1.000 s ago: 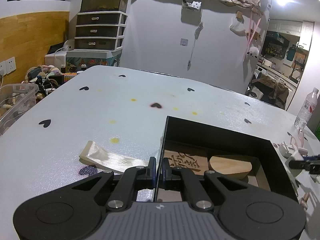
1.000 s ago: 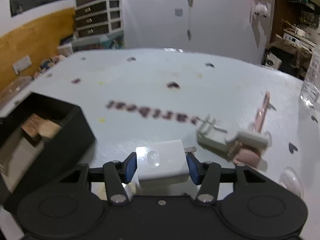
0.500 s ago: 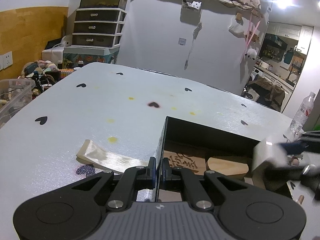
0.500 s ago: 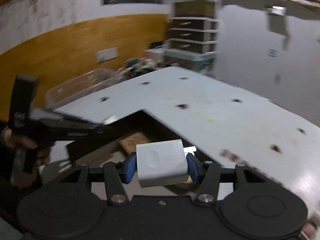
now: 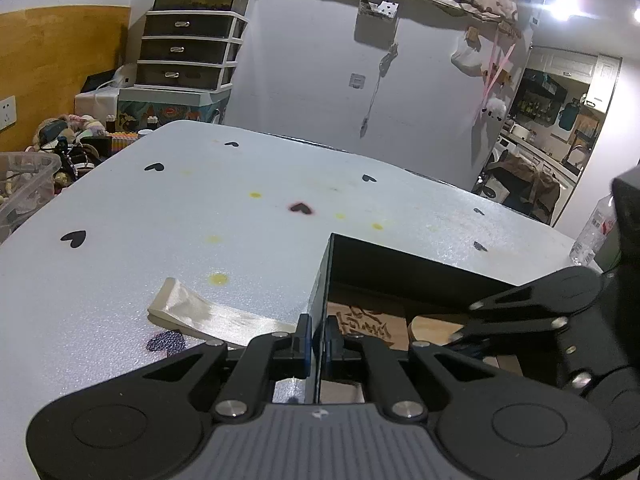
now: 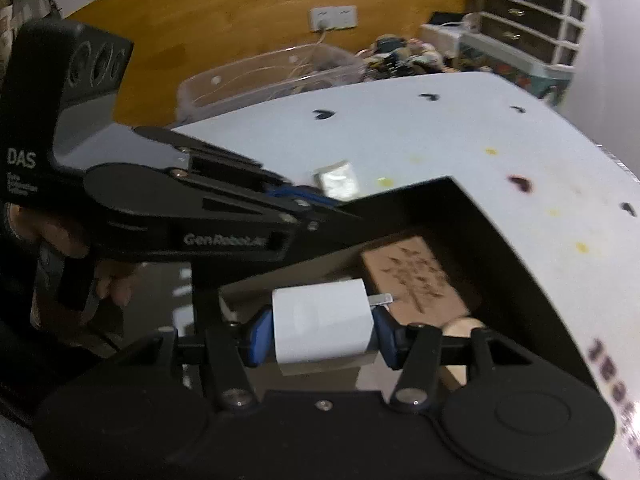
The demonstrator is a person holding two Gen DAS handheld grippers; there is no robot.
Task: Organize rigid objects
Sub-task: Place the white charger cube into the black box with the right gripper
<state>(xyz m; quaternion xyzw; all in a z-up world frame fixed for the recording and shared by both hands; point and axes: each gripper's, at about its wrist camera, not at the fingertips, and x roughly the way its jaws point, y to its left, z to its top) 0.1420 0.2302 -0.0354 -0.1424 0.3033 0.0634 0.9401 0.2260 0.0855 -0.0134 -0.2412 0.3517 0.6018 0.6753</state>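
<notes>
Pale foam-like sheeting covers the table (image 5: 120, 216), printed with small black hearts and marked by a few yellow spots and one dark red stain. Beyond it, toward twelve o'clock in the left wrist view, stands a grey wall; at ten o'clock sit four stacked drawers (image 5: 188, 52) under a dark tank, beside a wood-panelled wall, and a clear plastic bin (image 5: 24, 188) lies at nine o'clock. A doorway to a cluttered kitchen opens at two o'clock, with one water bottle (image 5: 592, 232) near it. One black box (image 5: 400, 272) rests on the table; inside lie two wooden pieces, one engraved plaque (image 6: 416, 276) and one plain rounded piece (image 5: 430, 326). One folded cream strip (image 5: 200, 312) lies on the sheeting at the box's nine o'clock. The left gripper (image 5: 315, 340) is pinched tight on the box's near-left wall. The right gripper (image 6: 322, 328) clamps one white charger plug (image 6: 322, 326) between its blue pads, partly spread, held over the box's interior.
</notes>
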